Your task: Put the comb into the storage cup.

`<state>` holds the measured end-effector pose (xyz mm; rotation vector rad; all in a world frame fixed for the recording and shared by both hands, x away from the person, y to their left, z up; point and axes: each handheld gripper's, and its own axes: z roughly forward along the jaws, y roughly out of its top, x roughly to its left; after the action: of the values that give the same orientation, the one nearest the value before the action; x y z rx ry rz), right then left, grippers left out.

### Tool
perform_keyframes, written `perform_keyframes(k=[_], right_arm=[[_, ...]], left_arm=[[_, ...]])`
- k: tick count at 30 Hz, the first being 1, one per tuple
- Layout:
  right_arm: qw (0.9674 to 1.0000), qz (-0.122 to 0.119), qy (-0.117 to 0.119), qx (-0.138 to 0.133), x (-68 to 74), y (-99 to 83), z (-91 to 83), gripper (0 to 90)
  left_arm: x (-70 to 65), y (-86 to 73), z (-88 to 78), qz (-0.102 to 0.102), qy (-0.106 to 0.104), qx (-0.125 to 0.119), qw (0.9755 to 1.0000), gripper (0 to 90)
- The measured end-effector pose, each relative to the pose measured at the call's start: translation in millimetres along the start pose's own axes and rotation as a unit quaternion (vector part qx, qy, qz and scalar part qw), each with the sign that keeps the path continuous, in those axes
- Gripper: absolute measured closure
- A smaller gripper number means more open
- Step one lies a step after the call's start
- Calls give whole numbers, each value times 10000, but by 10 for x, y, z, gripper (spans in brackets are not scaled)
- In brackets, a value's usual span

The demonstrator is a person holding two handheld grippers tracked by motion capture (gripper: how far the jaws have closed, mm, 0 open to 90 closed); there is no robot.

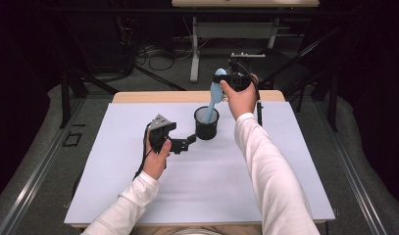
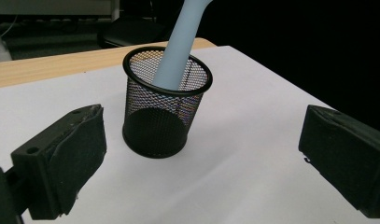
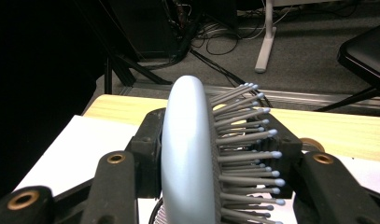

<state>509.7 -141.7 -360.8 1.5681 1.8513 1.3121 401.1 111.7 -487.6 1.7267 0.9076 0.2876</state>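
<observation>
Your right gripper (image 1: 225, 80) is clamped on the head of the light-blue hairbrush (image 1: 216, 90), up at 12 o'clock above the black mesh cup (image 1: 206, 123). Handle end sits inside the cup; can't tell if it touches bottom. Your left gripper (image 1: 191, 140) rests at the cup's 8 o'clock w/ jaws wide apart, nothing between the pads, cup just ahead on the white sheet (image 1: 202, 181).

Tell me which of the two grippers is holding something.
The right gripper: its fingers clamp the head of the light-blue plastic hairbrush, whose handle dips into the black wire-mesh cup. The left gripper stands open beside it.
</observation>
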Motion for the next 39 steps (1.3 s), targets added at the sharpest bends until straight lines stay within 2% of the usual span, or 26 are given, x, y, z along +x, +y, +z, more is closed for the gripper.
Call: perform_keyframes(k=[15, 39], right_arm=[[9998, -180, -97, 64, 29, -127, 107, 498], [9993, -260, -170, 190, 27, -285, 266, 497]], left_arm=[[10, 2, -4, -28, -21, -20, 10000, 11], [14, -5, -4, -33, 14, 17, 10000, 11]])
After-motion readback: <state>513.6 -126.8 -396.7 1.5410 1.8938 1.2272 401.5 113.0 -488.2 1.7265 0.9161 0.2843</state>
